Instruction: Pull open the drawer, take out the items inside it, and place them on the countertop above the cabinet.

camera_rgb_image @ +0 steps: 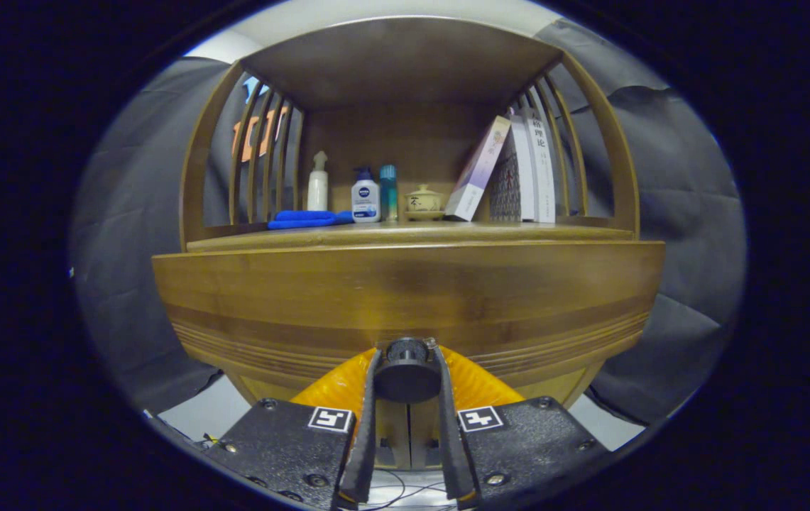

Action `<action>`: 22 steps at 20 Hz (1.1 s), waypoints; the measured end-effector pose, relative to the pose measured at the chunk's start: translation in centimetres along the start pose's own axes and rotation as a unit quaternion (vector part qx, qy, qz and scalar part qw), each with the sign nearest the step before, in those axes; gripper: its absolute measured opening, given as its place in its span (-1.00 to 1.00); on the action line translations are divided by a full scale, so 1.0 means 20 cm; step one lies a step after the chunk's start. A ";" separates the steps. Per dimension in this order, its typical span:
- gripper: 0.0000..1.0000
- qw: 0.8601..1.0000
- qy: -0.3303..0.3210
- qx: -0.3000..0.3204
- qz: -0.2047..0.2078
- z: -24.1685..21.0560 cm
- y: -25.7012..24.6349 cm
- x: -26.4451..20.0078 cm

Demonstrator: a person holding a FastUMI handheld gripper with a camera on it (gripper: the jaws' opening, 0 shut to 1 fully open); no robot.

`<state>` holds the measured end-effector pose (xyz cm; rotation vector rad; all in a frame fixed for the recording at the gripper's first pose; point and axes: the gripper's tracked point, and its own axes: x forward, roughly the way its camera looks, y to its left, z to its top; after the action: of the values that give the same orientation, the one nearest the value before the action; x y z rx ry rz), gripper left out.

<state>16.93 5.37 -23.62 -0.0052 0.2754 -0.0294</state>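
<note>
Dark cloth wall (674, 213) behind a slatted wooden shelf (405, 64), pale floor (199, 411).

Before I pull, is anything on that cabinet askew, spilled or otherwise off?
Only one thing: the leftmost book on the countertop leans against the upright ones. The bottles and the blue cloth look tidy, with no spill visible. The gripper is closed on the drawer knob.
</note>
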 end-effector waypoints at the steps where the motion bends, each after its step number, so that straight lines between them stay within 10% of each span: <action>1: -0.18 1.000 0.000 0.000 0.001 -0.01 0.00 -0.02; 22: -0.19 1.000 0.007 0.001 0.013 -0.12 -0.03 -0.52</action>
<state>6.23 4.99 -23.17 0.0008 0.2901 -0.0047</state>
